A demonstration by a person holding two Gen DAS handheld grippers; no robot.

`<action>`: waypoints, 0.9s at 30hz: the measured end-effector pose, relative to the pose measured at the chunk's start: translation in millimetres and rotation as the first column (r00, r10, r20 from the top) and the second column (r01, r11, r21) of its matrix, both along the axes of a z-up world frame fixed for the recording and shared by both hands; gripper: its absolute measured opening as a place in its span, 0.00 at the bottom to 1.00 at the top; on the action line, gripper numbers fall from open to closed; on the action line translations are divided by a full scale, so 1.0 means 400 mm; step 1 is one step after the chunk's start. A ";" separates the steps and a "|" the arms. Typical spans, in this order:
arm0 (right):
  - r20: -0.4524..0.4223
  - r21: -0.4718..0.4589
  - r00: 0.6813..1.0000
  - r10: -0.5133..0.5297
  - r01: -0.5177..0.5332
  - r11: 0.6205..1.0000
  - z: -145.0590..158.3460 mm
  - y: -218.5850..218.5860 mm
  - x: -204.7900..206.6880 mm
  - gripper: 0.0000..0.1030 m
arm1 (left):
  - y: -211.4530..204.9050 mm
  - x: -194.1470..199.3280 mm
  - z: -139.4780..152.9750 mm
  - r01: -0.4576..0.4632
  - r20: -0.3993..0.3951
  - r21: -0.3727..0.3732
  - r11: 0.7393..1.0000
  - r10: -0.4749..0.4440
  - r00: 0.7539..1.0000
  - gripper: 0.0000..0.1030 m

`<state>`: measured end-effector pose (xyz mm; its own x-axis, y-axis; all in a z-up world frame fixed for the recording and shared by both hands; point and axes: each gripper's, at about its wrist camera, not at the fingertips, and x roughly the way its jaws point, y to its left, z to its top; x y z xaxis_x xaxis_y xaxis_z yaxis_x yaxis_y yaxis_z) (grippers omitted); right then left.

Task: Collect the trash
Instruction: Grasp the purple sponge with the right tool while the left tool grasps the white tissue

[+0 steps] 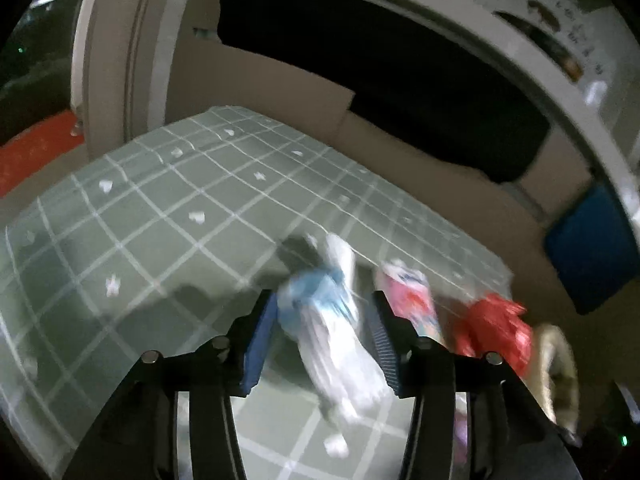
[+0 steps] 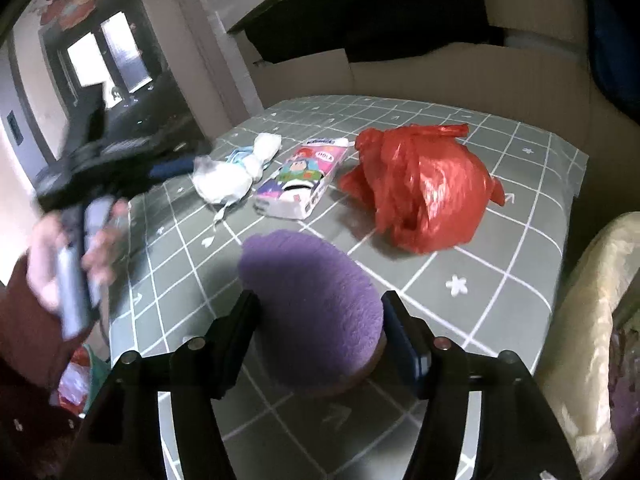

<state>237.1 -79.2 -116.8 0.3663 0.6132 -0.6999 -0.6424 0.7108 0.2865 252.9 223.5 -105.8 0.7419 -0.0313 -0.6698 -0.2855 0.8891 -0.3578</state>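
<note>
Landmark: pink carton (image 2: 300, 180) lying flat on green checked tablecloth (image 2: 500, 280). Left gripper (image 1: 320, 328) straddles crumpled white-and-blue wrapper (image 1: 332, 332); fingers (image 1: 260, 340) either side of it, frame blurred, cannot tell if clamped. Wrapper just left of carton. Red plastic bag (image 2: 424, 184) just right of carton. Right gripper (image 2: 320, 328) clamped on purple fuzzy item (image 2: 308, 292), nearer camera than carton.

Black tongs (image 1: 320, 344) with blue ribbed pads (image 1: 260, 344), silver screws.
</note>
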 end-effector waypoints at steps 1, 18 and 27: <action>0.002 -0.001 1.000 -0.001 0.001 1.000 -0.001 -0.001 -0.004 0.60 | 0.004 0.017 -0.007 0.006 -0.012 0.009 1.000 -0.005 1.000 0.48; 0.099 -0.215 0.992 0.076 -0.054 0.975 -0.019 0.050 -0.042 0.64 | -0.061 -0.031 -0.060 0.144 -0.091 -0.061 0.988 -0.149 0.985 0.43; 0.088 -0.051 0.991 0.100 -0.096 0.994 0.030 -0.014 -0.068 0.63 | -0.147 -0.156 -0.051 0.212 -0.085 -0.024 0.977 -0.213 0.973 0.43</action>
<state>210.1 -84.8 -104.7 0.3694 0.6167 -0.6951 -0.7311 0.6546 0.1923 190.5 164.8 -126.3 0.6561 -0.1923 -0.7298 -0.1215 0.9275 -0.3536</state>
